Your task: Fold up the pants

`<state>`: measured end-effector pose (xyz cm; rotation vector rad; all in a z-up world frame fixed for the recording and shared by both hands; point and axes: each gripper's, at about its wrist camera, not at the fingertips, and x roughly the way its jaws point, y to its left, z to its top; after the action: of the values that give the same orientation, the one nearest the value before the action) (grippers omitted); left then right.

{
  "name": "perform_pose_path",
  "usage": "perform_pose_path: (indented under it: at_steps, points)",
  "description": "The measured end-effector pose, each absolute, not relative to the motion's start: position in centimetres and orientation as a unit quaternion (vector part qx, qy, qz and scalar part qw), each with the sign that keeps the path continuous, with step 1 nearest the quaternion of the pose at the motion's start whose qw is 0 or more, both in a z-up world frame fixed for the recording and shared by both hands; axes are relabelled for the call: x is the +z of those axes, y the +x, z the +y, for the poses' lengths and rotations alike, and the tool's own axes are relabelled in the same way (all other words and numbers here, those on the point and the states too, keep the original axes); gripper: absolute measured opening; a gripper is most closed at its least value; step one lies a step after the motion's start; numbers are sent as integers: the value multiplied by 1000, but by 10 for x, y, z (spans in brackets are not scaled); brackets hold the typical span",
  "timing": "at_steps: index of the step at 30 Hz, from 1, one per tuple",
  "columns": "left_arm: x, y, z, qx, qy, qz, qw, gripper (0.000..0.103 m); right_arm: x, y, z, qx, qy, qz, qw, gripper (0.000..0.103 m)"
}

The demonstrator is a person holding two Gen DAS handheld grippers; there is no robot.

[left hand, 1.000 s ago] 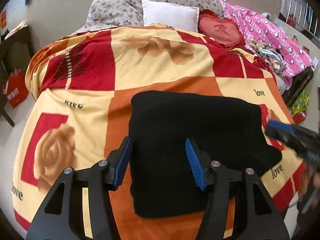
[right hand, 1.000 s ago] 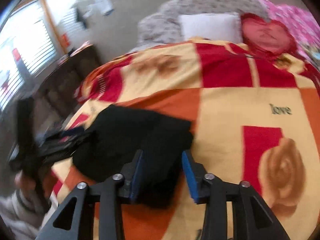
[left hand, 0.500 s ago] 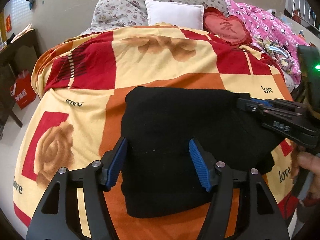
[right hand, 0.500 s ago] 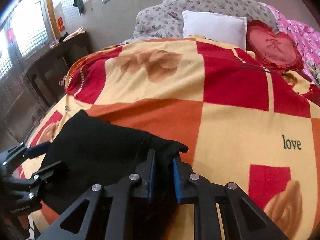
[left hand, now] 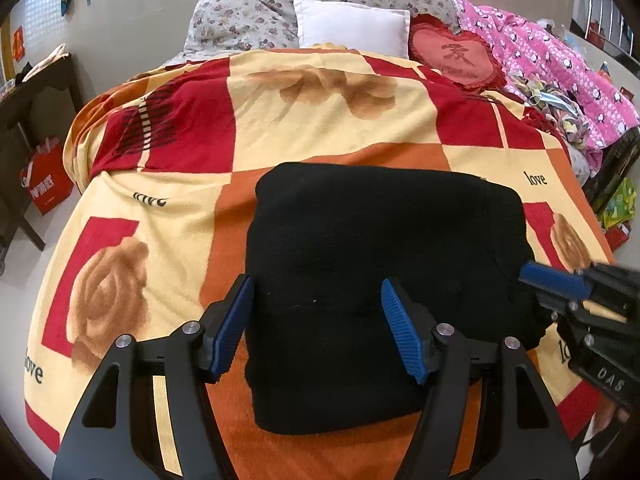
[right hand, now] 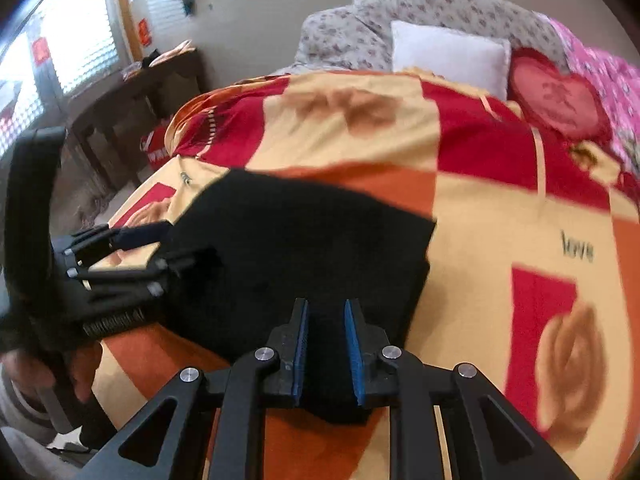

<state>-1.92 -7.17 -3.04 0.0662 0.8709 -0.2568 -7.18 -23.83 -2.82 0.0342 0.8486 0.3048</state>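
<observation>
Black pants [left hand: 380, 240] lie folded into a thick rectangle on a red, orange and yellow blanket [left hand: 320, 120]. My left gripper [left hand: 316, 284] hovers over their near left part; its jaws are opening wide and the pads touch nothing. It also shows at the left in the right wrist view [right hand: 180, 244]. My right gripper [right hand: 326, 308] sits at the near right corner of the pants [right hand: 300, 240], pads close together with black fabric pinched between them, just starting to open. One of its blue fingers [left hand: 556, 280] meets the pants' right edge.
At the head of the bed lie a white pillow [left hand: 352, 24], a red heart cushion [left hand: 456, 56] and a pink quilt [left hand: 560, 60]. A dark table [left hand: 36, 92] and a red bag [left hand: 46, 184] stand left of the bed. A hand [right hand: 60, 376] grips the left tool.
The right gripper closed on the pants' right corner, reached in over them, then drew back to the near right; the right edge now lies straighter. The left jaws have spread wider.
</observation>
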Motion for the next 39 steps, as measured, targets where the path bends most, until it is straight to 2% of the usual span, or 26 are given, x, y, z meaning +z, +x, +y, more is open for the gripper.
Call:
perform_pose_path:
  at_steps: [5,7,8,9,10,13,18,23,25,27,29,35,39]
  points:
    - [-29,-20,-68,-124,27,427,895,66,-21,-75,-246,154,41,408,899,18]
    - [-27,-21,-61,-134,12,439,888,66,-13,-75,-258,158,80,390,903,29]
    - [-25,-22,-57,-141,1,442,886,66,-11,-75,-264,155,96,384,905,50]
    - [-22,-22,-51,-150,-15,444,884,66,-12,-74,-271,149,120,377,906,61]
    - [-19,-22,-45,-156,-32,444,882,67,-17,-70,-281,143,148,377,903,62]
    - [-16,-16,-25,-168,-73,450,874,74,-35,-52,-296,138,205,410,878,62]
    - [-28,0,-7,-168,-108,474,858,74,-53,-35,-301,159,247,421,858,62]
    - [-48,10,-21,-202,-126,501,832,74,-65,-26,-293,174,257,418,854,65]
    - [-50,10,-28,-218,-125,499,829,74,-64,-25,-291,177,246,416,857,60]
    - [-46,8,-37,-226,-110,497,830,71,-59,-26,-290,181,239,409,862,49]
    - [-36,5,-44,-232,-91,486,838,67,-47,-28,-286,183,219,400,871,46]
    - [-2,26,-51,-236,-76,445,861,67,-12,-1,-281,184,193,363,893,44]
    - [-15,56,-54,-214,-70,464,857,67,-19,30,-278,171,174,377,893,45]
